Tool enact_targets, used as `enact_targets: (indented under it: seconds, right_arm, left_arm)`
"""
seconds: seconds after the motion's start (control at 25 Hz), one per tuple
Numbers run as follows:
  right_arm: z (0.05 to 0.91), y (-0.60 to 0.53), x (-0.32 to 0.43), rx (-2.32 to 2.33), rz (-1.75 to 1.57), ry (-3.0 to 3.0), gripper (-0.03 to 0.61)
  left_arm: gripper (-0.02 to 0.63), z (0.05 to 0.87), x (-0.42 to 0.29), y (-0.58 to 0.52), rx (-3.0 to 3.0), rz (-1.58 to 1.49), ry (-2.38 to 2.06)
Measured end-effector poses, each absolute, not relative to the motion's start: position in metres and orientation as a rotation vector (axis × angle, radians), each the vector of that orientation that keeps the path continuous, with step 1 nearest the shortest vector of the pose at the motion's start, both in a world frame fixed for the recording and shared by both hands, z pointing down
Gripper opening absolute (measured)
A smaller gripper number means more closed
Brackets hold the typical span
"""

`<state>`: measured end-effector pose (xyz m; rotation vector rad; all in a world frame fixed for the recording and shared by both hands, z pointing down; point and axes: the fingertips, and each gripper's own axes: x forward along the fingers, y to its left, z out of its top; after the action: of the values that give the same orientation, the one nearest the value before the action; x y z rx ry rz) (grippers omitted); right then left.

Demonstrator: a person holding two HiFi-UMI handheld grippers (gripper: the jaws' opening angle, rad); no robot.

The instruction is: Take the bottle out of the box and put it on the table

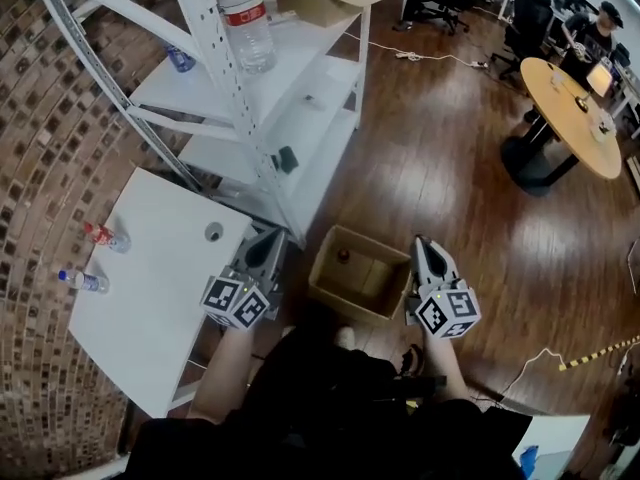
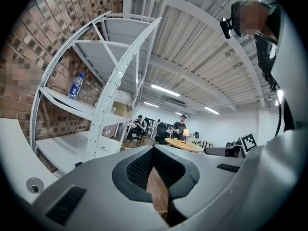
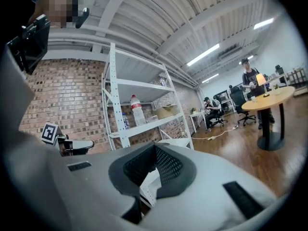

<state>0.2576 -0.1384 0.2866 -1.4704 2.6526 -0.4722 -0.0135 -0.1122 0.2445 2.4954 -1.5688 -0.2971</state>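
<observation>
Bottle in box beside right gripper

Nothing legible — the shelf bottle wears a blurred label.

Seen from the head view, a small dark round shape in the far left corner of the open box is too small to identify. The person's dark clothing hides the box's near edge. The white shelving is cut off by the top edge. Objects on the round table, far right, are too small to tell. In the left gripper view, a brown strip at bottom centre cannot be identified.
</observation>
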Motion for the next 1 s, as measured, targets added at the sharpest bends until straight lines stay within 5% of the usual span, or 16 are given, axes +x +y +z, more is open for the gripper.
enact_targets:
  seconds: [1.0]
  right_arm:
    - [0.427,-0.151,0.194,-1.584,-0.812,2.785,0.003]
  left_arm:
    - [0.003,0.419,-0.024,-0.152,2.287,0.042,-1.346]
